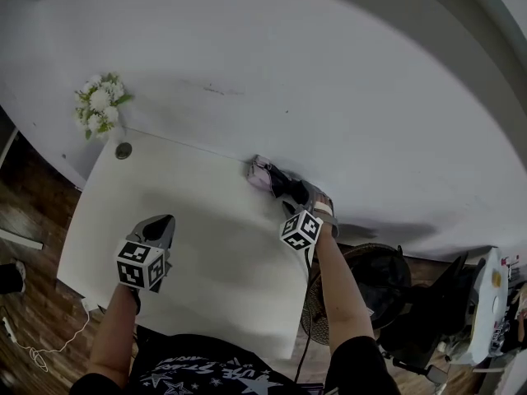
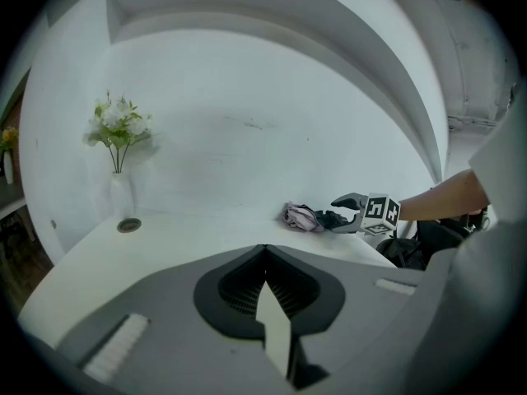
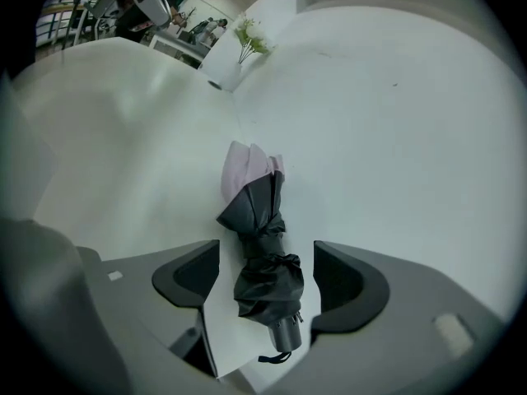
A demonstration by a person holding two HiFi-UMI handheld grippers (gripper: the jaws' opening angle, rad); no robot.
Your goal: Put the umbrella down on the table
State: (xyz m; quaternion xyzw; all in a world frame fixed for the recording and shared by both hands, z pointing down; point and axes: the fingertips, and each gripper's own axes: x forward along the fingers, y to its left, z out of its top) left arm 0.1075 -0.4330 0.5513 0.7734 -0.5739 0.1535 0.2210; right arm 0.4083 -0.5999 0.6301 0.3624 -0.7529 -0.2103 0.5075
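Observation:
A folded umbrella (image 1: 265, 174), pink at one end and dark at the handle end, lies on the white table (image 1: 189, 220) at its far right edge by the wall. My right gripper (image 1: 286, 194) is open around it; in the right gripper view the umbrella (image 3: 262, 253) rests on the tabletop between the spread jaws, which stand clear of it on both sides. My left gripper (image 1: 158, 225) hovers over the table's near left, jaws together and holding nothing. From the left gripper view the umbrella (image 2: 301, 217) and the right gripper (image 2: 350, 211) show far off to the right.
A white vase of flowers (image 1: 99, 109) stands at the table's far left corner, with a round cable hole (image 1: 123, 150) beside it. The wall runs right behind the table. A dark fan-like object (image 1: 380, 280) sits on the floor off the table's right edge.

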